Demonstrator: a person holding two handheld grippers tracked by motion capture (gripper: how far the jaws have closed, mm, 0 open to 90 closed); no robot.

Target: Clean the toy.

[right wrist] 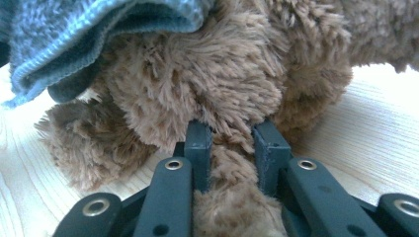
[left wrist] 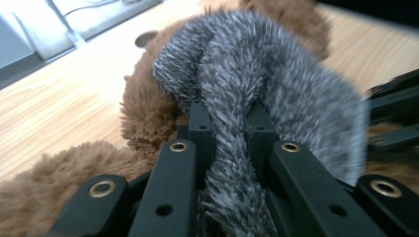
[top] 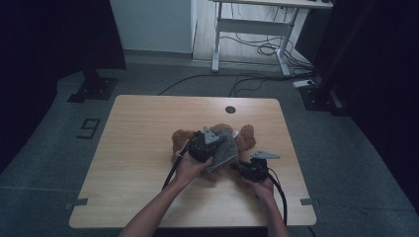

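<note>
On the wooden table (top: 138,148), near its middle: a brown plush toy (top: 247,136), lying flat, partly under a grey fuzzy cloth (top: 225,150). Above the toy, the left gripper (top: 205,143), held in the person's left hand (top: 190,168), with the grey three-cornered plate on top. In the left gripper view, jaws drawn narrow and pinching a bunched fold of the grey fuzzy cloth (left wrist: 247,98); cloth running down between the two black jaws and draped over the brown plush toy (left wrist: 148,118) behind. Pale table surface (left wrist: 59,103) visible to the left of the toy there.

Just to the right and a little nearer the person, the right gripper (top: 244,169), held in the right hand (top: 264,187), low over the table and touching the toy's near side. In the right gripper view, jaws closed to a narrow gap on a tuft of the brown plush toy (right wrist: 232,98); brown fur squeezed between them and spilling below. Above, at the upper left, the edge of the grey fuzzy cloth (right wrist: 74,44), folded over the toy. Light wood of the table (right wrist: 365,143) at the right.

Which limb of the toy sits in the right jaws: cannot tell.
</note>
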